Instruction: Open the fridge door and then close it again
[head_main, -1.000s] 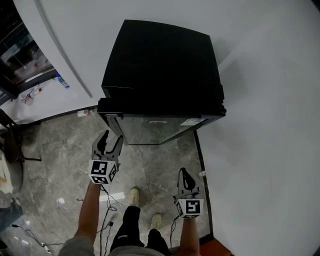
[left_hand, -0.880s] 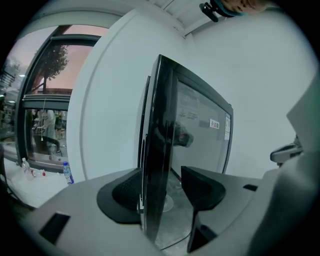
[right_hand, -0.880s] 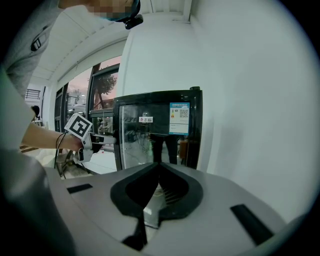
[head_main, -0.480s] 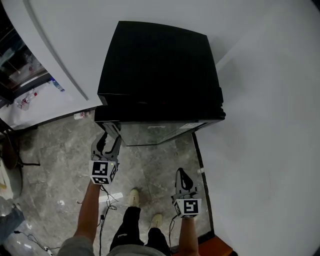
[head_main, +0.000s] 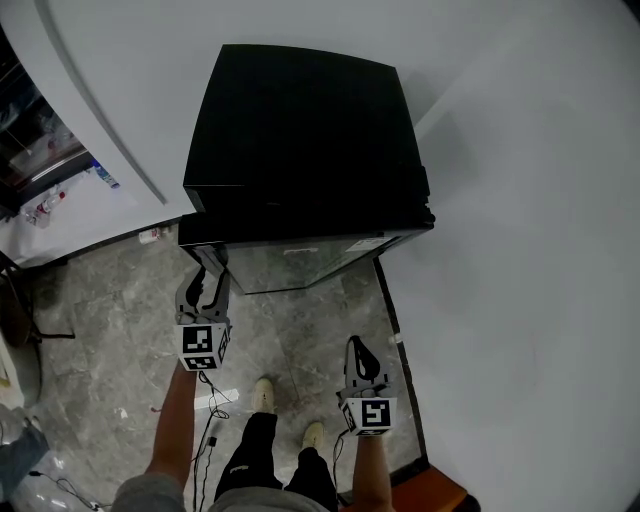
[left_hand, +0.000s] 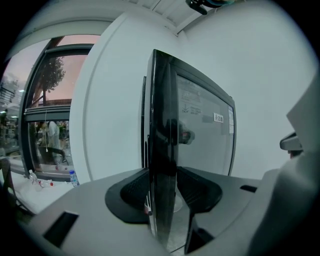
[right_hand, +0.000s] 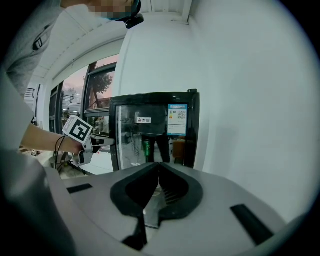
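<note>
While the left gripper (head_main: 205, 282) reaches to the left-hand edge of the fridge door (head_main: 300, 262), its two jaws have just been closing on that edge. In the left gripper view the black pads (left_hand: 134, 187) sit against both faces of the door (left_hand: 162, 150), clenched on it. There is one fridge (head_main: 300, 120), black, in the upper middle of the head view, standing against the white wall (head_main: 520, 250). It has one glass-fronted door. The fridge stands upright with its long axis vertical, and the door faces the bottom of the frame. Its gripped edge runs straight up and down. From above the door looks shut, though a narrow gap would be hard to make out. Of the two grippers, the right gripper (head_main: 356, 350) hangs at lower right, well apart from the fridge. Its jaws are pressed together with nothing between them (right_hand: 158, 172). Two pale shoes (head_main: 265, 395) stand on the grey stone floor (head_main: 300, 330).
</note>
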